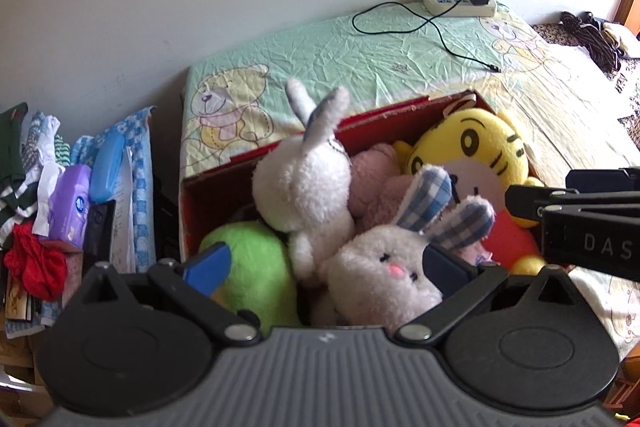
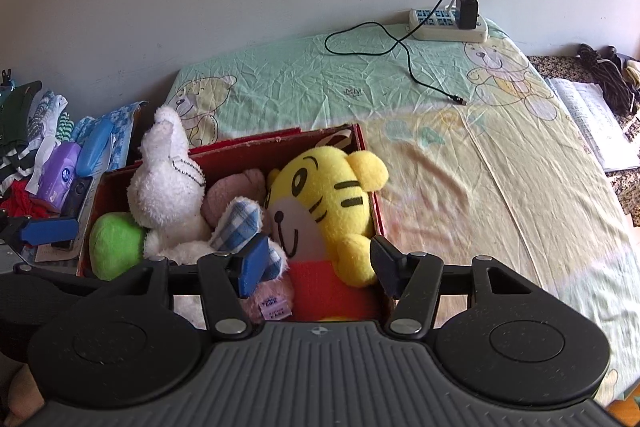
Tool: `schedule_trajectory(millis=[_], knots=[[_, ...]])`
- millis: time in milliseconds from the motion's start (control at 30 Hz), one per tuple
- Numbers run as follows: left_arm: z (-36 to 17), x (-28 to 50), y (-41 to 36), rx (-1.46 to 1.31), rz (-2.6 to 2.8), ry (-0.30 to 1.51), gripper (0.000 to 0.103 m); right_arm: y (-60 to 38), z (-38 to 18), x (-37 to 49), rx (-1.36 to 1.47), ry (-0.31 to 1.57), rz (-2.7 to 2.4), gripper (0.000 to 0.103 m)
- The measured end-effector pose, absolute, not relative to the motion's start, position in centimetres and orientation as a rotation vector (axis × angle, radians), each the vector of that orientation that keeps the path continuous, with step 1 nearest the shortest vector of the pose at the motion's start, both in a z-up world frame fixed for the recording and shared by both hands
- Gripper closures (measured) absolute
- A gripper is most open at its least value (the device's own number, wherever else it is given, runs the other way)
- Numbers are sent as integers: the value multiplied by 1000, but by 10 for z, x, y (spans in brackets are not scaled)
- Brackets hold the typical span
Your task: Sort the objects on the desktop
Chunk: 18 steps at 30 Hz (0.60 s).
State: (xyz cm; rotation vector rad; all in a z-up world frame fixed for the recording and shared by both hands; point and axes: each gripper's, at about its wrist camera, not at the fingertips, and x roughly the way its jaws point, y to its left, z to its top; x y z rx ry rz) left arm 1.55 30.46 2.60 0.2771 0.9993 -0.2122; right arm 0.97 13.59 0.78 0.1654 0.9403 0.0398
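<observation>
A red cardboard box [image 1: 384,111] [image 2: 248,143] on the bed holds several plush toys. A yellow tiger [image 1: 476,147] [image 2: 324,187] fills its right side. A white rabbit [image 1: 304,187] [image 2: 168,183] stands upright at the left, above a green plush [image 1: 252,263] [image 2: 116,243]. A pink plush [image 1: 372,179] [image 2: 236,195] lies behind. My left gripper [image 1: 326,265] is open over the box, with the head of a plaid-eared bunny [image 1: 384,267] between its wide-spread fingers. My right gripper [image 2: 320,269] is open around the tiger's red body and arm.
The box stands on a green bear-print sheet [image 2: 360,87]. A power strip [image 1: 460,3] [image 2: 448,25] with a black charger and a loose cable lies by the wall. Clothes, a purple tissue pack [image 1: 70,203] and a blue case are piled left. Papers [image 2: 596,123] lie right.
</observation>
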Motion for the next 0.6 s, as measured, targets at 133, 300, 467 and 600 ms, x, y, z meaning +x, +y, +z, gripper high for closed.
schedule_trajectory(millis=[133,300,467,600], knots=[[18,2,307,265,-211,1038,1,134,1,1,172,960,40,43],[7,-7,312,226,-221,1072,1,137,-4,-6,182,978,54,43],[-1,-6,315,236,-216,1083,1,144,-5,-7,173,974,58,43],[-6,-3,318,218,-232,1102,1,148,-6,-9,162,973,51,43]])
